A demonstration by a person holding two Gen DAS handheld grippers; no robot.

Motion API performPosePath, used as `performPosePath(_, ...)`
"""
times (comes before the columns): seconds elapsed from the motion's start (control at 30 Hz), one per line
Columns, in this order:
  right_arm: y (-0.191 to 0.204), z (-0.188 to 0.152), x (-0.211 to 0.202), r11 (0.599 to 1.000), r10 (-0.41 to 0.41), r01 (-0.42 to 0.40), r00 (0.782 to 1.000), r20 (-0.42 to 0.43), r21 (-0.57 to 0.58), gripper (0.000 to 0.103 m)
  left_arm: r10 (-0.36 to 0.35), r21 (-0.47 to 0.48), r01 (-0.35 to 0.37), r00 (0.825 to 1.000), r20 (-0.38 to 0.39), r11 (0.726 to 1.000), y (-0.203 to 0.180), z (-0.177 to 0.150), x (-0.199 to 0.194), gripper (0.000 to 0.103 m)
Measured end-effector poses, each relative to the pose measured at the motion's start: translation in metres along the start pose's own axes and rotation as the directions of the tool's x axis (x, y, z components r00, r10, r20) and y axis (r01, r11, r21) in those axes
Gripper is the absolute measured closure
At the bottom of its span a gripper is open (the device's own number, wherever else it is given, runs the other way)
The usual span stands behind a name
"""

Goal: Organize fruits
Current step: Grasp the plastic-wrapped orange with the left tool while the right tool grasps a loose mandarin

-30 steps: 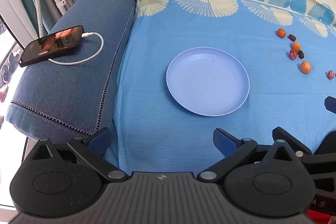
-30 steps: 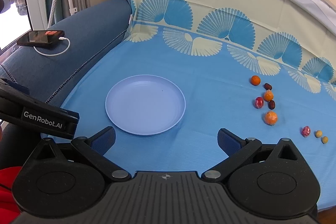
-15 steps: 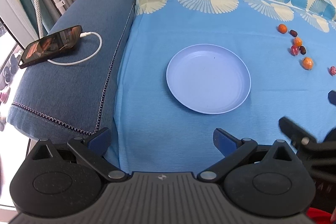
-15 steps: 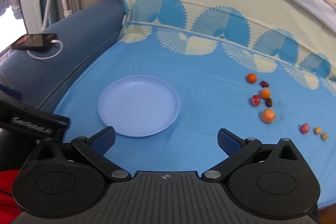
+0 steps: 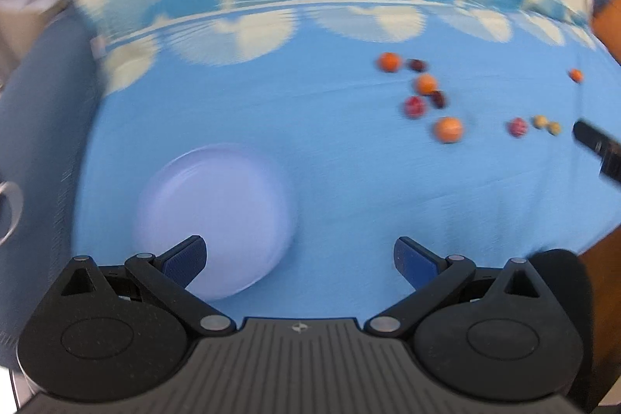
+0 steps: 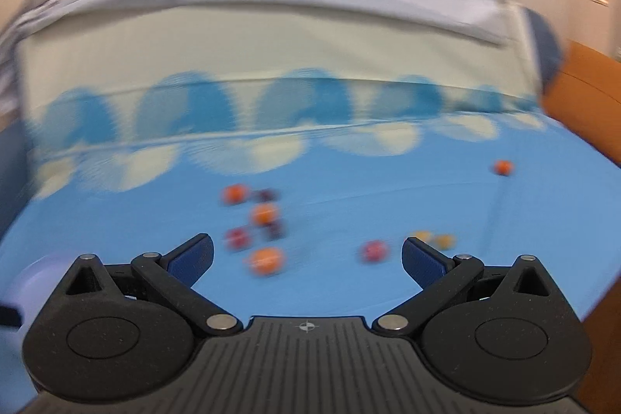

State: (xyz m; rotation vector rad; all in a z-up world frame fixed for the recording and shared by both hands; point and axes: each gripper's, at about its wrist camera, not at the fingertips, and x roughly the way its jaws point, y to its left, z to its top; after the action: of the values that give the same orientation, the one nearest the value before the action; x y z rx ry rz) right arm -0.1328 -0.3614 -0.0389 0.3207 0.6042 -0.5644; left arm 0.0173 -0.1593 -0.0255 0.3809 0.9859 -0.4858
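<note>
Both views are blurred by motion. A pale lilac plate [image 5: 217, 196] lies empty on the blue cloth, just ahead of my left gripper [image 5: 300, 260], which is open and holds nothing. Several small fruits lie scattered to the right: an orange one [image 5: 448, 129], a red one [image 5: 414, 106], a dark one [image 5: 438, 98] and two small yellow ones [image 5: 545, 124]. My right gripper [image 6: 306, 258] is open over the cloth, with an orange fruit [image 6: 266, 260] and a red fruit [image 6: 373, 251] just beyond its fingertips. Only the plate's edge [image 6: 33, 278] shows at the right view's far left.
The cloth has a cream band with blue fan prints [image 5: 299, 10] along the back. A lone orange fruit [image 6: 503, 167] sits far right near an orange-brown edge [image 6: 582, 92]. Blue denim upholstery [image 5: 35, 127] borders the cloth on the left. The right gripper's body [image 5: 599, 148] shows at the left view's right edge.
Both grippers have swung to the right, toward the fruits. The plate has slid to the lower left in both views, and the phone has left the frames. Both stay open.
</note>
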Motion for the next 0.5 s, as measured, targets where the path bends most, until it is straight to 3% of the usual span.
performPosePath(0.27,-0.145,0.017,0.101,0.965,-0.191,0.189,0.982,-0.003,0.18,0.0,-0.098,0.11,0.108,0.991,-0.088,0.988,-0.107,0.054,0.091,0.0)
performPosePath(0.4,-0.21,0.037,0.169,0.93,-0.3,0.283,0.953,0.039,0.236,0.0,-0.106,0.115,0.118,0.989,-0.105,0.986,-0.142,0.077,0.139,0.0)
performPosePath(0.5,-0.253,0.058,0.233,0.913,-0.331,0.305,0.942,0.058,0.27,0.0,-0.099,0.131,0.112,0.99,-0.103,0.985,-0.164,0.092,0.169,0.0)
